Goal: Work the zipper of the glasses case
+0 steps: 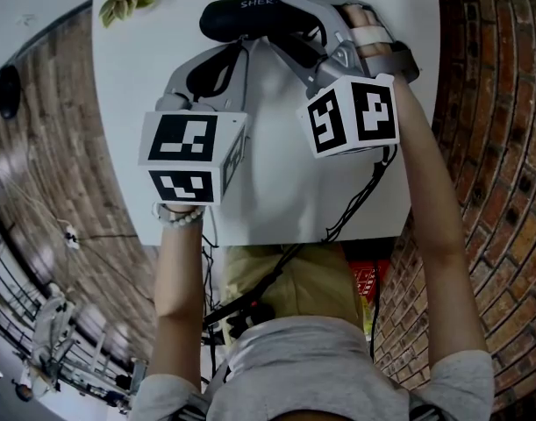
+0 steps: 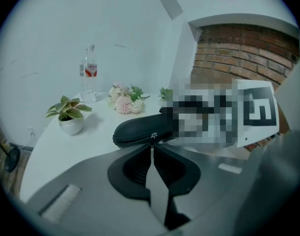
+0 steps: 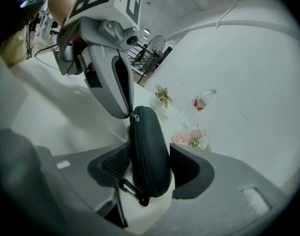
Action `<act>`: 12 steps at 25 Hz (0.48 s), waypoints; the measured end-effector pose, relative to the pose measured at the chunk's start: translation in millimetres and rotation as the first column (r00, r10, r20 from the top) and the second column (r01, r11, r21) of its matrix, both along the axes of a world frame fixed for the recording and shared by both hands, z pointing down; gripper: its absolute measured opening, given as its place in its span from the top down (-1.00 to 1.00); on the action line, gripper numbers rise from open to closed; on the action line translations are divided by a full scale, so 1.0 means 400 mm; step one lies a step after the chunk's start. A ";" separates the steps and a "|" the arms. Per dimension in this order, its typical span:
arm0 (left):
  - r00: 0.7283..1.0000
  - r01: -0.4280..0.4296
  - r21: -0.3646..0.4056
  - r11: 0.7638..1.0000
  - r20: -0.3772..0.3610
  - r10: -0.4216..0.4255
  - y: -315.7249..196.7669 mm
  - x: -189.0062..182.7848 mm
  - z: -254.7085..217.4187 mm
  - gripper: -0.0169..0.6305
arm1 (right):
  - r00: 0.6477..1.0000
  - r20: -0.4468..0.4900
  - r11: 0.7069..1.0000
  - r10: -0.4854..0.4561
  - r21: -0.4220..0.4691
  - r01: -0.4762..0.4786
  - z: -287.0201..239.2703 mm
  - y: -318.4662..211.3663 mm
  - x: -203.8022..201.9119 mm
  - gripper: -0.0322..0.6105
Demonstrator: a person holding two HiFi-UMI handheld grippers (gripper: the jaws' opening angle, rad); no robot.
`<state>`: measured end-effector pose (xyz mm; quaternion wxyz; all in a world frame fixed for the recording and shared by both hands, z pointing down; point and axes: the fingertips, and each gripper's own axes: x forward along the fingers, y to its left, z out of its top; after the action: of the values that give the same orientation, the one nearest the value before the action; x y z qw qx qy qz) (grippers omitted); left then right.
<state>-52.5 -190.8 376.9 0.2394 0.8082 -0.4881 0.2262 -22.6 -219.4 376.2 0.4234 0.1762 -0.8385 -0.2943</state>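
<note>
Both grippers are engaged: the right gripper [image 3: 149, 167] clamps the black glasses case [image 1: 241, 16] across its body over the white bench [image 1: 276, 191], the left gripper [image 2: 153, 149] pinches narrowly on the zipper pull [image 2: 153, 137], and the case appears closed, so the zipper run seems entirely outstanding.

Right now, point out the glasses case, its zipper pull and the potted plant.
glasses case [image 3: 149, 154], right gripper view, middle of its black shell.
zipper pull [image 2: 153, 135], left gripper view, small metal tab on the seam.
potted plant [image 2: 71, 126], left gripper view, its white pot.
</note>
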 end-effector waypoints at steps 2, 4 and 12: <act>0.999 -0.010 0.025 1.000 0.045 0.009 0.000 -0.003 -0.004 0.84 | 1.000 -0.001 1.000 -0.001 0.001 0.001 -0.001 0.000 0.000 0.11; 0.996 -0.023 0.042 0.999 0.082 0.019 0.000 -0.003 -0.007 0.85 | 1.000 -0.002 1.000 -0.002 0.002 0.002 -0.001 0.000 0.001 0.11; 0.989 -0.049 0.050 0.998 0.142 0.041 0.001 -0.010 -0.009 0.90 | 0.999 -0.039 0.999 -0.027 0.028 0.028 0.006 0.003 0.002 0.12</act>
<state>-56.7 -190.3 373.4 0.1777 0.8073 -0.4912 0.2748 -21.6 -218.1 378.5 0.4330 0.1651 -0.8281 -0.3155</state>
